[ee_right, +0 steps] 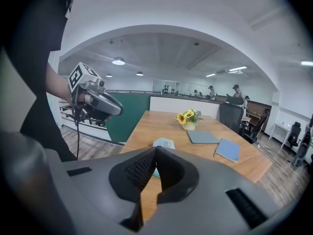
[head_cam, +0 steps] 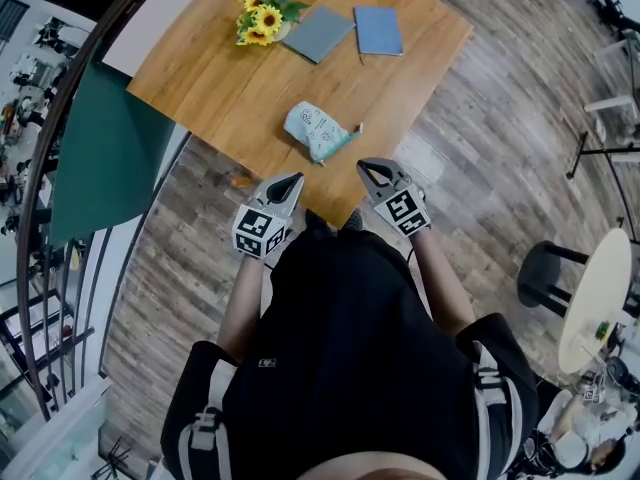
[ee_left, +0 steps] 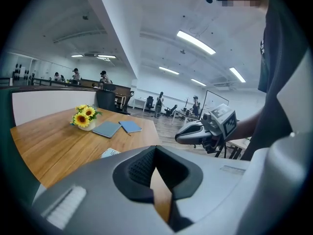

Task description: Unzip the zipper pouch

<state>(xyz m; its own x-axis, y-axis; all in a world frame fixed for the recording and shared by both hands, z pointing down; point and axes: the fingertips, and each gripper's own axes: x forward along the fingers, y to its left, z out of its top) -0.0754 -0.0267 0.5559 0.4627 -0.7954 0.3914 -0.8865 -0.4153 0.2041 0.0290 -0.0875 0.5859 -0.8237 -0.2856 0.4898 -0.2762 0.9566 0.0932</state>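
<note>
Left to right. Left gripper (head_cam: 293,180): held on a bare forearm in front of the person's torso, at the table's (head_cam: 210,88) near edge, angled forward and slightly down, nose turned inward. Its jaws are pressed together with nothing between them.

Zipper pouch (head_cam: 318,130): pale teal, lying flat on the table near the near corner, ahead of both grippers and between their lines of aim, touching neither.

Right gripper (head_cam: 368,167): mirrors the left on the other forearm, likewise closed and empty.

Beyond the pouch lie sunflowers (head_cam: 262,16), a grey notebook (head_cam: 318,33) and a blue notebook (head_cam: 378,30).

The head view alone shows the whole pouch and both grippers together. The left gripper view shows only a corner of the pouch above its own housing, with the right gripper off to the right. The right gripper view shows the pouch directly beyond its jaw tips and the left gripper at upper left.
</note>
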